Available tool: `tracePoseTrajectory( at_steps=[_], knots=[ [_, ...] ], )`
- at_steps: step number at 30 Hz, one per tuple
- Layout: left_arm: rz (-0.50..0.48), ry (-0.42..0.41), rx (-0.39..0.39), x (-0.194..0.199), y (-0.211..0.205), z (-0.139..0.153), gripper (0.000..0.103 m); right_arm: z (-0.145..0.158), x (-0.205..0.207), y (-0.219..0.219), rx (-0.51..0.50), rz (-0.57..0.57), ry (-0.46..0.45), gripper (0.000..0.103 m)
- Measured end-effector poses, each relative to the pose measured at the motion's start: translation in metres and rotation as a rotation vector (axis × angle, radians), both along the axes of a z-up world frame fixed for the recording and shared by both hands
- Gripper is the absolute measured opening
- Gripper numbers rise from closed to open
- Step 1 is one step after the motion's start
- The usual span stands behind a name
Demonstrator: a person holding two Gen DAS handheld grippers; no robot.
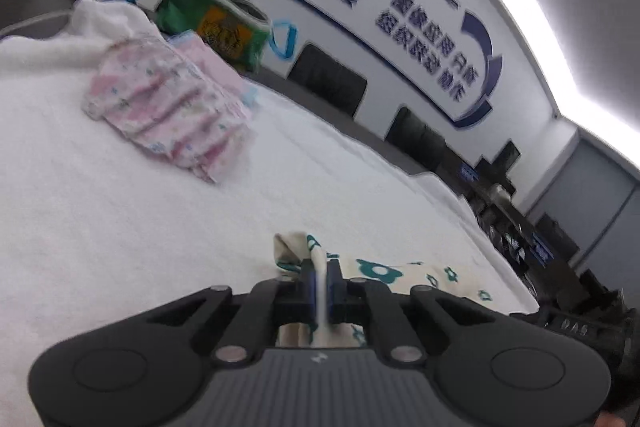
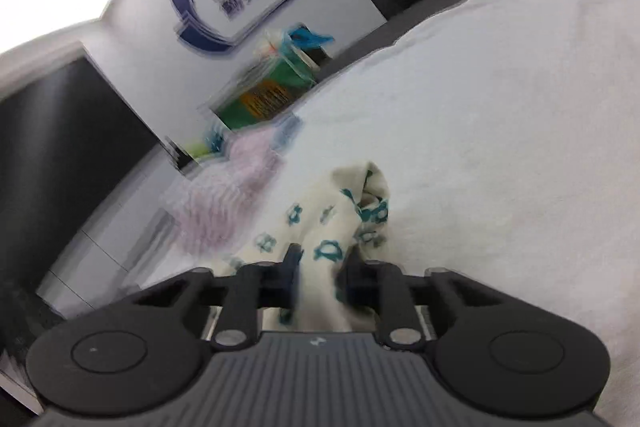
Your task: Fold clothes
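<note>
Cream cloth printed with teal flowers [image 1: 384,273] is pinched between the nearly closed jaws of the left gripper [image 1: 321,277], a thin edge of it being clamped between the blue pads. By the right gripper [image 2: 318,267] another part of the same garment [image 2: 320,227] is held, its jaws set wider around a thicker bunch of fabric, though motion blur leaves the exact contact uncertain. The garment is thus gripped at two points and appears lifted or dragged over the white towel-covered surface [image 1: 120,227], one crumpled end hanging or lying ahead of the right gripper. Whether it is being spread out for a fold or carried over in one cannot be settled from these views. For the fold to come out clean, both pinches are best kept firm and the cloth kept taut and level between them, so that no slack is trapped beneath. A pile of pink patterned clothes [image 1: 168,107] lies further along the surface, apparently already folded, and should be kept clear of the moving cloth. Behind it a green bag [image 1: 212,23] with blue handles stands near the surface's edge, well apart from the grippers. Nothing is seen lying between the held garment and the open towel.
</note>
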State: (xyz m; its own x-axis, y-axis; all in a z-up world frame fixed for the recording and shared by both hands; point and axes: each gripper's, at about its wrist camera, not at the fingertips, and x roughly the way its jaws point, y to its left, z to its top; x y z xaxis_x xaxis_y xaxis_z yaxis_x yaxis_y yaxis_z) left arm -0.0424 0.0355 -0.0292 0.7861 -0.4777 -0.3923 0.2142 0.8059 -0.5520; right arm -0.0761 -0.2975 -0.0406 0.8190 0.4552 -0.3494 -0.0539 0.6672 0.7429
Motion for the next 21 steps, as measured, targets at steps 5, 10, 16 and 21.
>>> tracePoseTrajectory(
  at_steps=[5,10,16,21],
  knots=[
    [0.009,0.026,0.045,0.0,-0.006,0.002,0.005,-0.018,0.01,-0.014,0.045,0.0,0.057,0.025],
    [0.038,0.014,0.056,-0.002,-0.011,0.003,0.008,-0.016,0.017,-0.019,0.018,-0.023,0.053,0.071],
    [0.059,0.021,0.081,-0.001,-0.014,0.0,0.006,-0.014,0.025,-0.024,-0.015,-0.051,0.047,0.005],
    [0.064,0.017,0.09,-0.002,-0.015,0.0,0.011,-0.001,0.003,-0.026,-0.117,-0.125,0.011,0.009]
  ],
)
